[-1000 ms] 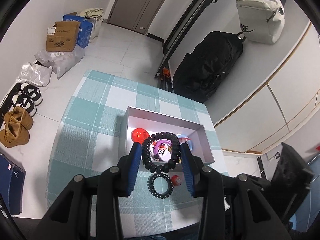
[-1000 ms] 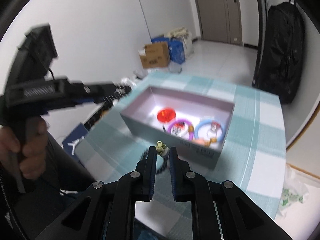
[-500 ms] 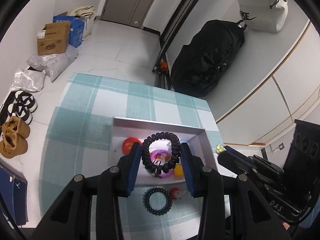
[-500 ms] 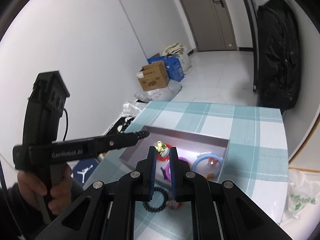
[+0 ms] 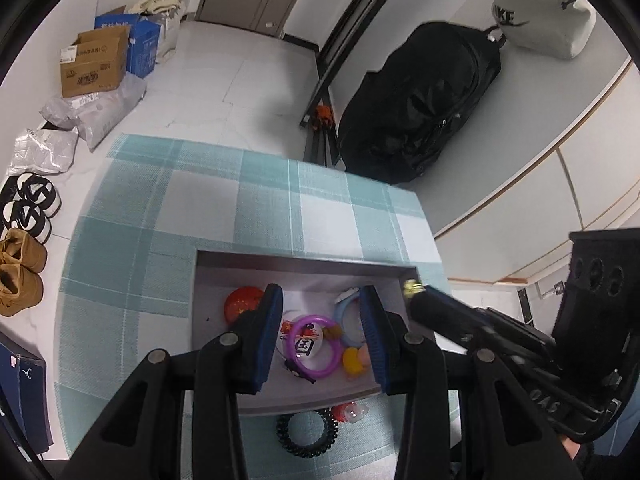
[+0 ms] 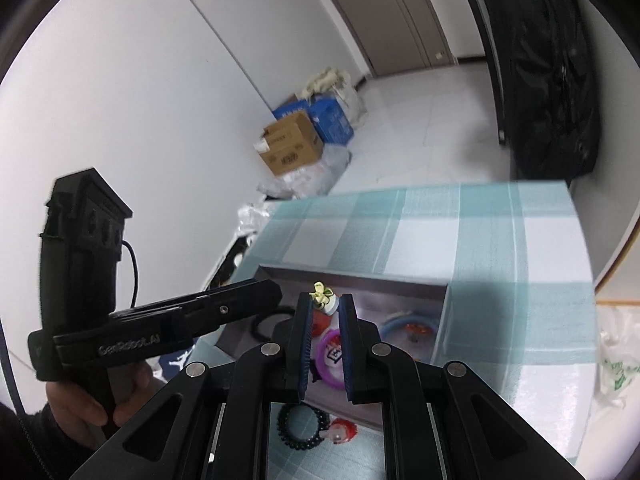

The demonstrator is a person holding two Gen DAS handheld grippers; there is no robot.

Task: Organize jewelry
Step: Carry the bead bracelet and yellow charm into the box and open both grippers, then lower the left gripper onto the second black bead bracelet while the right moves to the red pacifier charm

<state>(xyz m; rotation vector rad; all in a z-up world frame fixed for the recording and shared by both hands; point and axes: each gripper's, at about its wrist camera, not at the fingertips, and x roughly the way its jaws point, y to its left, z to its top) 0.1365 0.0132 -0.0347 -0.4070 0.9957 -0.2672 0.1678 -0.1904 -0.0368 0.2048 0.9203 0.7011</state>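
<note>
A grey open box (image 5: pixel 304 264) on the checked tablecloth holds a purple ring (image 5: pixel 313 347), a blue ring (image 5: pixel 345 312), a red badge (image 5: pixel 240 305) and a yellow piece (image 5: pixel 354 362). My left gripper (image 5: pixel 320 300) is open and empty above the box. My right gripper (image 6: pixel 325 300) is shut on a small yellow-green flower charm (image 6: pixel 322 295) over the box (image 6: pixel 360 280); its tip with the charm also shows in the left wrist view (image 5: pixel 412 287). A black coil hair tie (image 5: pixel 307 432) and a red charm (image 5: pixel 350 414) lie in front of the box.
The table (image 5: pixel 256 200) carries a teal and white checked cloth. A black bag (image 5: pixel 416 100), cardboard boxes (image 5: pixel 94 66) and shoes (image 5: pixel 24 216) are on the floor beyond. The left gripper's handle (image 6: pixel 80 264) stands at the left in the right wrist view.
The black coil bracelet held between my left fingers is gone from them, and the left gripper is now open over the box. My right gripper has moved over the box with the charm.
</note>
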